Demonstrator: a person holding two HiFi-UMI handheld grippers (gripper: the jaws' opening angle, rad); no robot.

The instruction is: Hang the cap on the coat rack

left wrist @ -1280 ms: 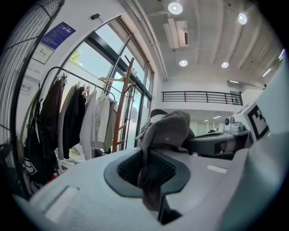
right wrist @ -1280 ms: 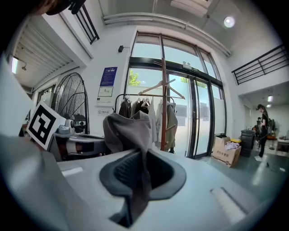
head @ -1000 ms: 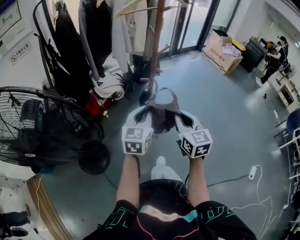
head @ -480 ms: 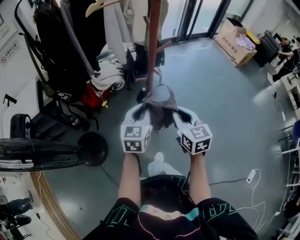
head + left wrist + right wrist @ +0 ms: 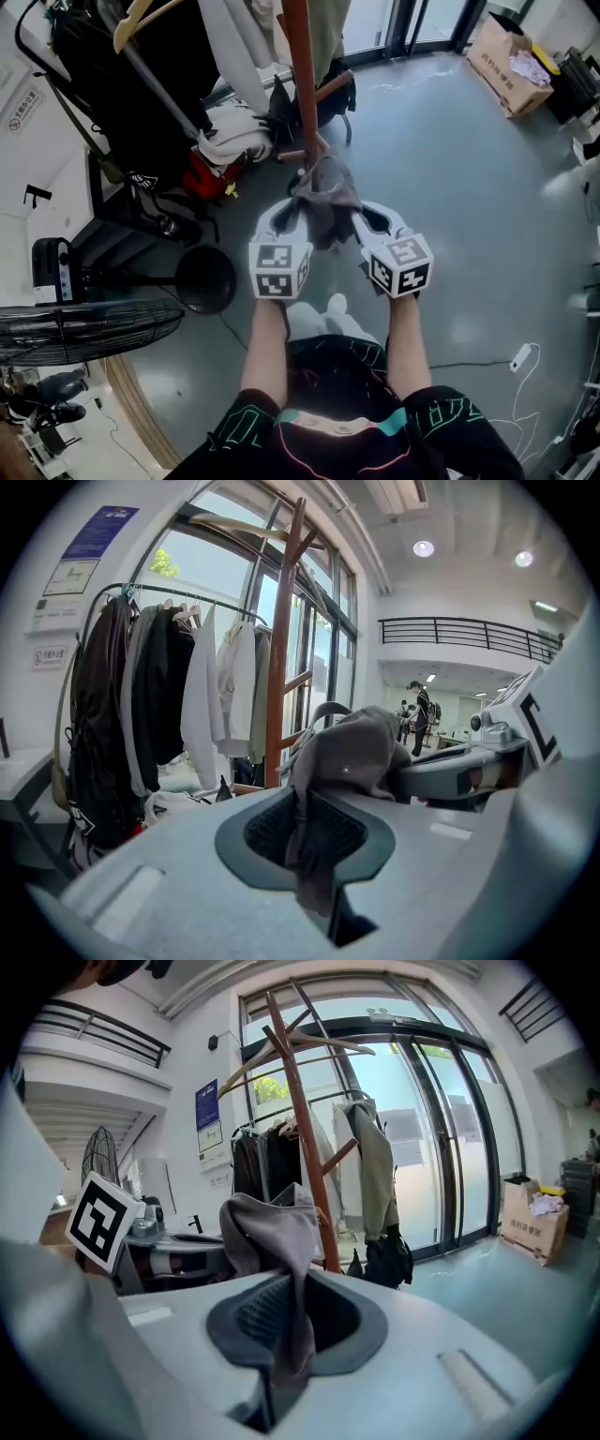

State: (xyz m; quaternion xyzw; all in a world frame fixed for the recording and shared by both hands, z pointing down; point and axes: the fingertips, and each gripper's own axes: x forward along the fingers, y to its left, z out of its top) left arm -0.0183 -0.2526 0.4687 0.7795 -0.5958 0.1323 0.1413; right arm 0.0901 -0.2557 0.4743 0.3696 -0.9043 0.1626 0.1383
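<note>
A grey-brown cap [image 5: 324,204] hangs stretched between my two grippers in front of me. My left gripper [image 5: 287,217] is shut on the cap's left edge; cloth [image 5: 314,789] runs down between its pads. My right gripper [image 5: 364,217] is shut on the right edge, with cloth [image 5: 286,1269] pinched between its pads. The brown wooden coat rack [image 5: 302,84] stands just beyond the cap, its pole [image 5: 278,658] with slanted pegs rising ahead in both gripper views [image 5: 302,1138]. A green jacket [image 5: 372,1171] hangs on it.
A clothes rail with dark and white garments [image 5: 159,696] stands left of the rack. A floor fan [image 5: 84,323] with a round base [image 5: 206,278] is at my lower left. A cardboard box [image 5: 511,70] sits at the far right. A black bag [image 5: 386,1258] lies by the rack's foot.
The view has closed in on the coat rack: its pole now sits directly beyond the cap. Both grippers still hold the cap the same way.
</note>
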